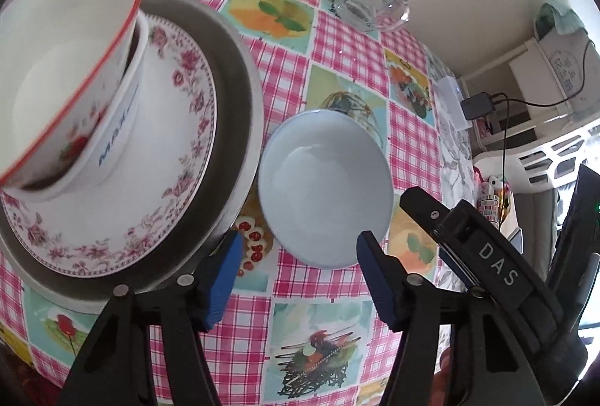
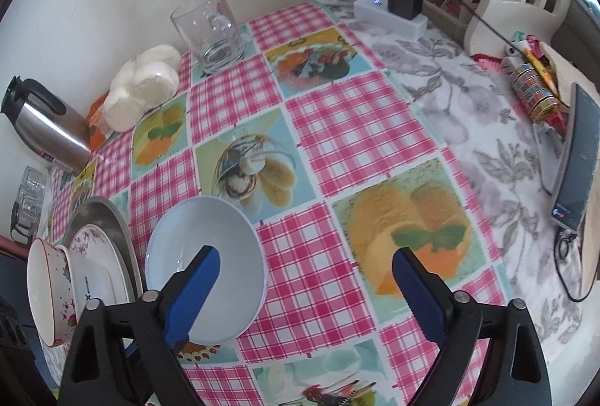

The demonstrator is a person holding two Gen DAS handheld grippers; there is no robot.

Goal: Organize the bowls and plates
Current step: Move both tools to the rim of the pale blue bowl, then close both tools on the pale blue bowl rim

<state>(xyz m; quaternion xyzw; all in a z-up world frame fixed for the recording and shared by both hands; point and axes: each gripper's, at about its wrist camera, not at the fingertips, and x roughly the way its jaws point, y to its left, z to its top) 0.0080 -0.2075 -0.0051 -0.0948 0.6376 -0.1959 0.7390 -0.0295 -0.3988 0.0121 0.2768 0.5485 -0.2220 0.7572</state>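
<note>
With a stack begun — two white bowls [image 1: 75,87] nested on a floral plate [image 1: 176,151] — both the left gripper [image 1: 296,278] and right gripper [image 2: 305,289] hung spread and empty, so lifting the pale blue ceramic bowl [image 1: 322,188], loose on the checked tablecloth [image 2: 337,128], seemed next.

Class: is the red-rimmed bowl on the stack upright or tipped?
Tipped: the red-rimmed bowl leans in the bowl below, its mouth facing sideways.

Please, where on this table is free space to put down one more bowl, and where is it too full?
Free: the checked cloth between the blue bowl, the glass and the grey flowered cloth. Crowded: the left side, where the red-rimmed bowl leans in a stack on the flowered plate and metal tray.
</note>
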